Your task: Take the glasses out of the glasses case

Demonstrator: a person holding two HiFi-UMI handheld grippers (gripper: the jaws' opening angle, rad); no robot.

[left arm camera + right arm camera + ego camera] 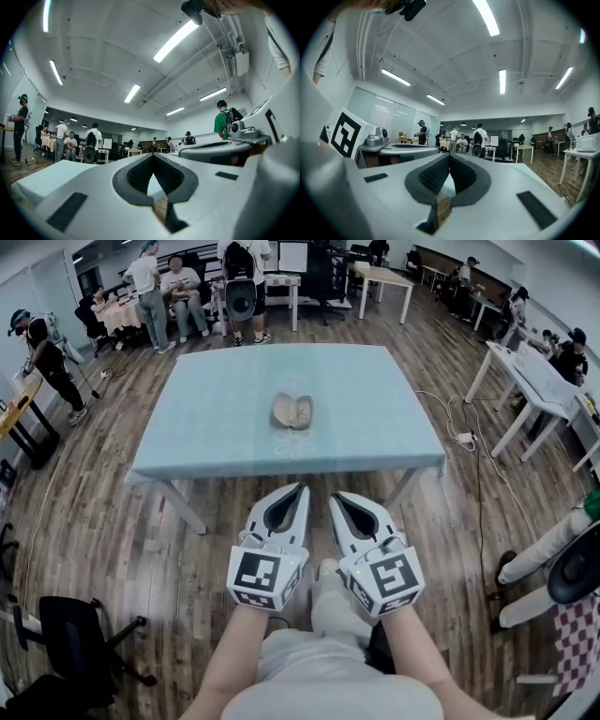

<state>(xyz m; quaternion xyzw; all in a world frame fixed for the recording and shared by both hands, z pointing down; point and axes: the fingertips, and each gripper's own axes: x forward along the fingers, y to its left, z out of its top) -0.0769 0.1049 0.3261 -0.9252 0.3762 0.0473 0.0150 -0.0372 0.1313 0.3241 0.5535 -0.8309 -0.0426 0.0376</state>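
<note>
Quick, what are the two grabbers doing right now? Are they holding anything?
Left gripper: closed, holding nothing.
Right gripper: closed, holding nothing.

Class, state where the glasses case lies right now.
Head view: the case lies near the blue table's middle, ahead of the left tongs and right tongs, touching neither.

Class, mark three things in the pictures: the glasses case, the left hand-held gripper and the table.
glasses case (292, 412): head view, middle of the case.
left hand-held gripper (301, 487): head view, tips of its closed jaws.
table (216, 418): head view, bare blue top left of the case.
</note>
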